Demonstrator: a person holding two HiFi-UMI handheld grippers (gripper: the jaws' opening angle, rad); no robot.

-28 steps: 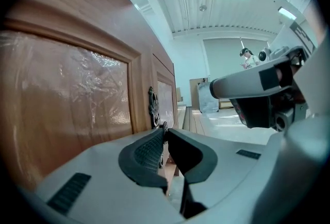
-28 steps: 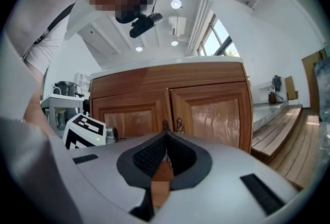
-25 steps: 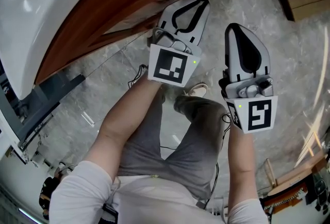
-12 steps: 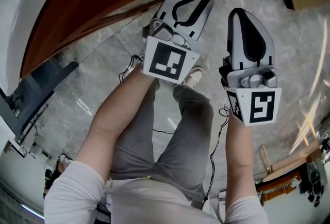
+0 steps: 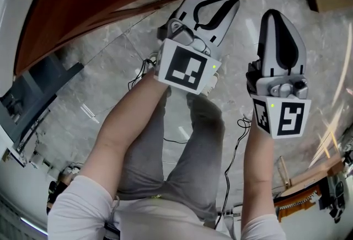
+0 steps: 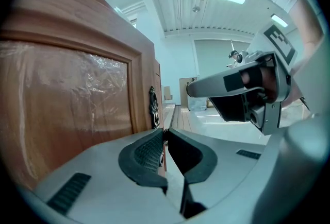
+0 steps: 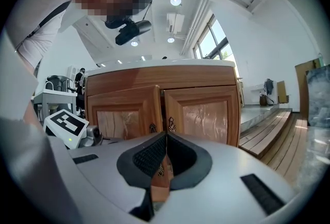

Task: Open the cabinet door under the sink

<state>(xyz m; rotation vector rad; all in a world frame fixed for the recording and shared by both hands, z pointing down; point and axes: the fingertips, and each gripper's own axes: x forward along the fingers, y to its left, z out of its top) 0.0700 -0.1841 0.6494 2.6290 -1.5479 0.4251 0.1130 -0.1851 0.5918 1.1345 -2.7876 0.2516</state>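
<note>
Opening has barely begun, we judge: our left tongs (image 6: 164, 134) pinch the free edge of the cabinet door (image 6: 77, 99), only slightly ajar, our right tongs (image 7: 166, 136) are closed on nothing, and most of the swing remains.

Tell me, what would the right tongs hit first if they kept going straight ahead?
Probably the brown wooden cabinet front, about where its two panelled doors meet, beside the dark ornate handles. The right tongs, shut and empty, point there with nothing showing in between; the distance is unclear.
</note>
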